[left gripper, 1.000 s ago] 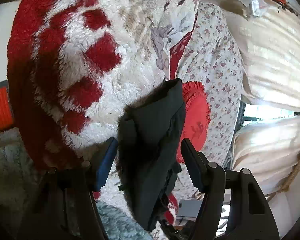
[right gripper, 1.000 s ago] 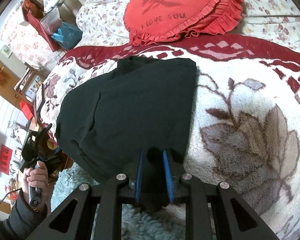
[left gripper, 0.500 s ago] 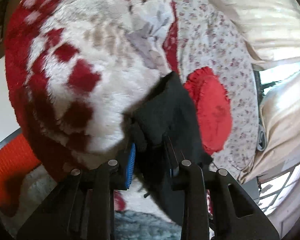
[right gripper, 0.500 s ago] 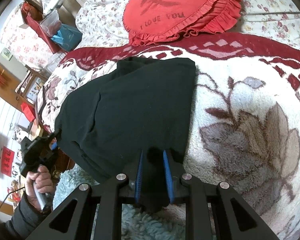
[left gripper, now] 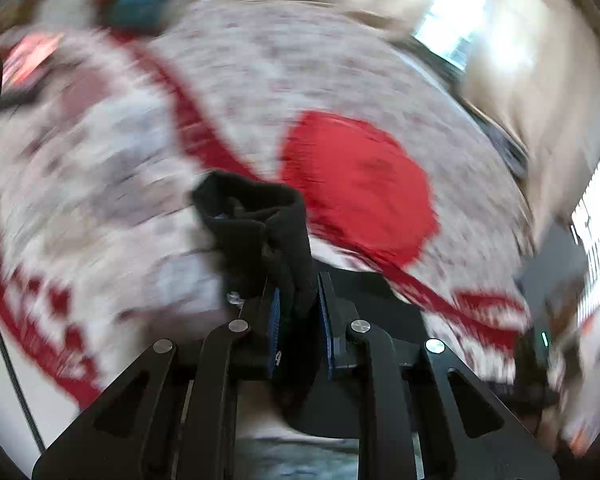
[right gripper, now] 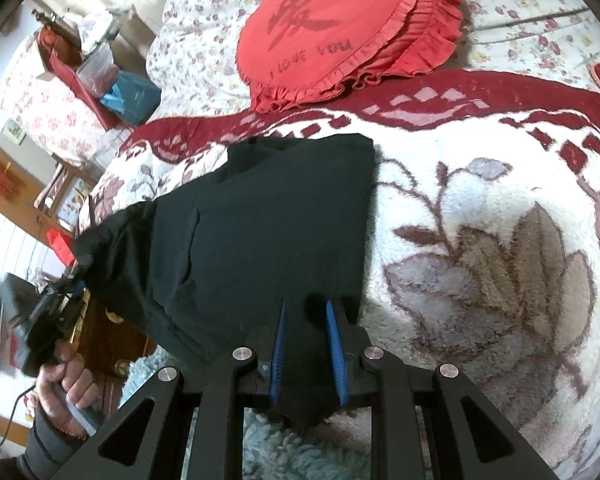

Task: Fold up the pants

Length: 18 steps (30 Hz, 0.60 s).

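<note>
A: Left wrist view is blurring, but the left gripper [left gripper: 298, 312], jaws just closing, is apparently clamping the pants [left gripper: 260, 224].

B: Right gripper [right gripper: 309, 344] is pinching the pants' near edge on the blanket [right gripper: 480, 240].

1. A round red frilled cushion [right gripper: 348, 28] printed "I LOVE YOU" lies on a floral bedsheet [right gripper: 204, 32].
2. A fluffy white blanket with red border and brown leaf pattern [right gripper: 480, 240] overlaps the cushion's near edge.
</note>
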Available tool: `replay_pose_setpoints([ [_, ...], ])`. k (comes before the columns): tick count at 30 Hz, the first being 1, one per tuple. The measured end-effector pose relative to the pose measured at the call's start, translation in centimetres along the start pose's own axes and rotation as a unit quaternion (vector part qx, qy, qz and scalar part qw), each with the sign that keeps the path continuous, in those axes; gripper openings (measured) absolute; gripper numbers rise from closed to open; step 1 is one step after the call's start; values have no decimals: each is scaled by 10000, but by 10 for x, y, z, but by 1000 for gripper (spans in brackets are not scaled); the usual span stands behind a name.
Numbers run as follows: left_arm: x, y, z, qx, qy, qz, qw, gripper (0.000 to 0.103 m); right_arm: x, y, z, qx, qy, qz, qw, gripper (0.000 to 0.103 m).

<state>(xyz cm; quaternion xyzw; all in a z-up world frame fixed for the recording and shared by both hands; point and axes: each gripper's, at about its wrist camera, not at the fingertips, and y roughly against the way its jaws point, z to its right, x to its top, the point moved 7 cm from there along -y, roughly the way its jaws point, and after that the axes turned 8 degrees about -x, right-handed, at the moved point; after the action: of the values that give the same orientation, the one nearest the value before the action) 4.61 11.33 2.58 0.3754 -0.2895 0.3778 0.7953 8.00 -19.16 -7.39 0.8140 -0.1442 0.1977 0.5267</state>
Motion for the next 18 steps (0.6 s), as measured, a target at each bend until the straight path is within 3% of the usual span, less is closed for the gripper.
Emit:
replay_pose_setpoints([
  [3, -7, -22, 52, -350, -832, -299, 9955, 16, 2, 3, 4, -32, -127, 94, 9999, 19],
  [7, -28, -52, 113, -748, -1595, -686, 9820, 16, 5, 10, 13, -73, -364, 294, 9989, 19],
  [12, -59, -93, 154, -913, -2109, -1202, 9658, 16, 7, 19, 34, -144, -915, 526, 9943, 19],
  [18, -99, -117, 158, -869, -2287, -1716, 9543, 16, 7, 24, 45, -155, -1182, 592, 9911, 19],
])
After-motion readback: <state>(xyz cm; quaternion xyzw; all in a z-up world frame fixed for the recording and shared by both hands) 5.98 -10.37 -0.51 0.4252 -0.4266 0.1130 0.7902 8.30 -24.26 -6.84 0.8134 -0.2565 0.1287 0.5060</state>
